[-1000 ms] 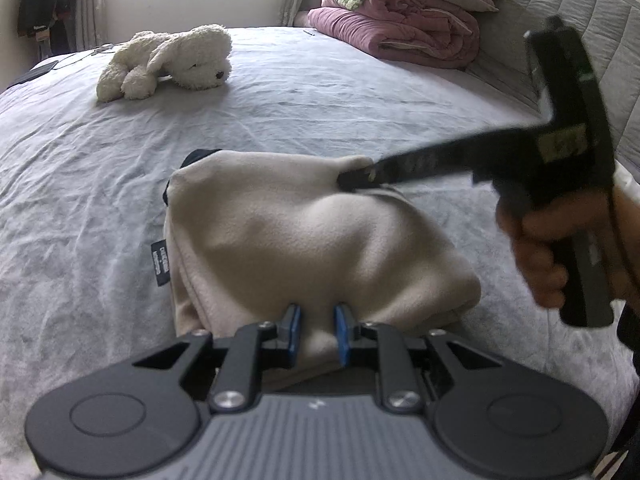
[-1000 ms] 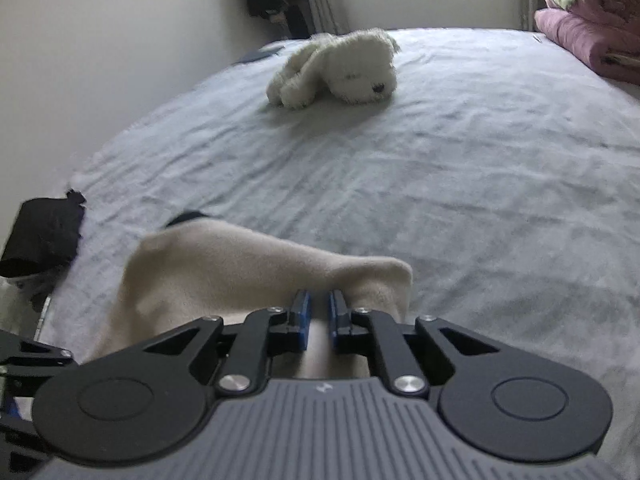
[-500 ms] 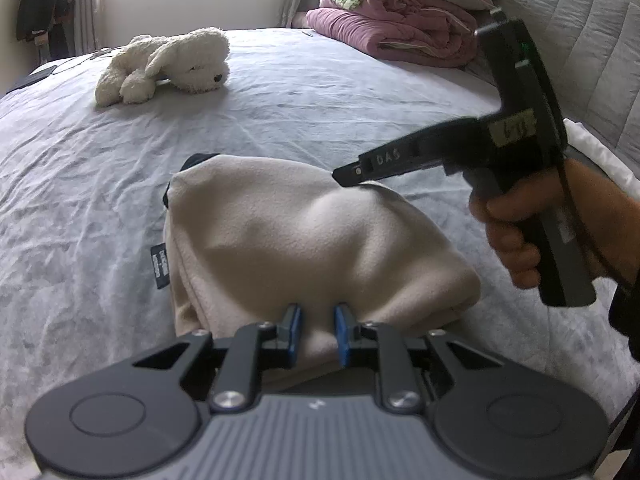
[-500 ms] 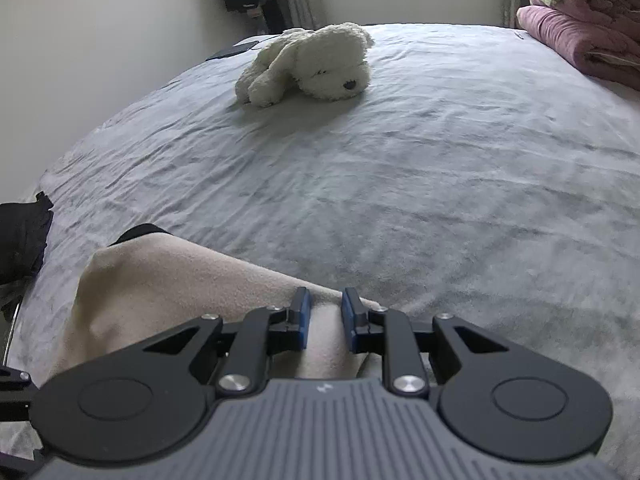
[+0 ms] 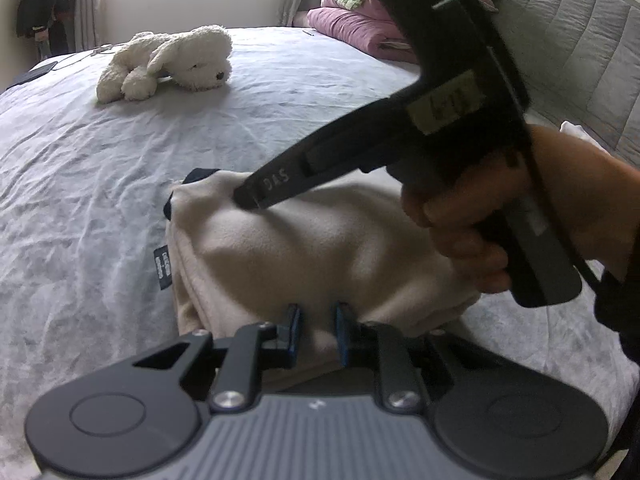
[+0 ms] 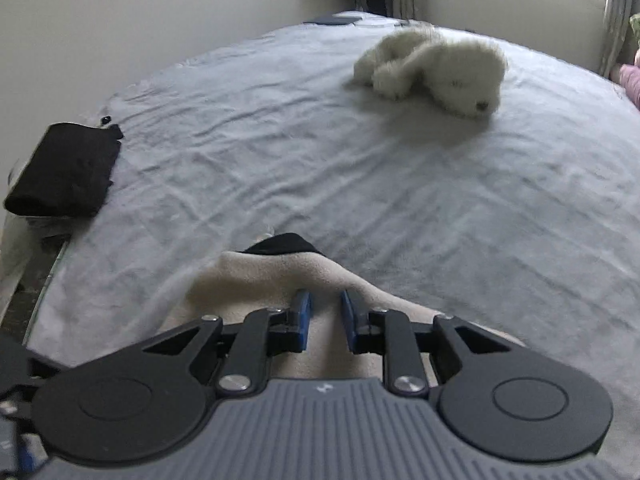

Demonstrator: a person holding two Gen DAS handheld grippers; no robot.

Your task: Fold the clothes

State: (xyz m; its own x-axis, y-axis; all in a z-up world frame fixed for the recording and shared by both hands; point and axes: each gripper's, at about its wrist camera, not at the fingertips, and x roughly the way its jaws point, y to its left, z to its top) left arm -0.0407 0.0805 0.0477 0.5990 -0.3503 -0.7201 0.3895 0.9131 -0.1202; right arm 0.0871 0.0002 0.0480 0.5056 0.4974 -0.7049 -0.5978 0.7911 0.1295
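A folded beige fleece garment [image 5: 320,248] with a dark collar and a small dark label lies on the grey bed sheet [image 5: 80,208]. My left gripper [image 5: 318,334] sits at the garment's near edge, jaws a little apart, fabric between the blue pads. My right gripper [image 5: 244,202] reaches over the garment, its tips at the far left corner near the collar. In the right wrist view the right gripper [image 6: 324,320] is open with the beige garment [image 6: 264,276] under it and nothing held.
A white plush dog [image 5: 168,64] lies far back on the bed; it also shows in the right wrist view [image 6: 436,68]. Folded pink and green blankets [image 5: 352,24] are at the headboard. A folded black garment [image 6: 64,176] lies at the bed's left edge.
My right gripper let go of the garment's far right corner, opened, and moved left across the garment to the collar corner. My left gripper stayed at the near edge.
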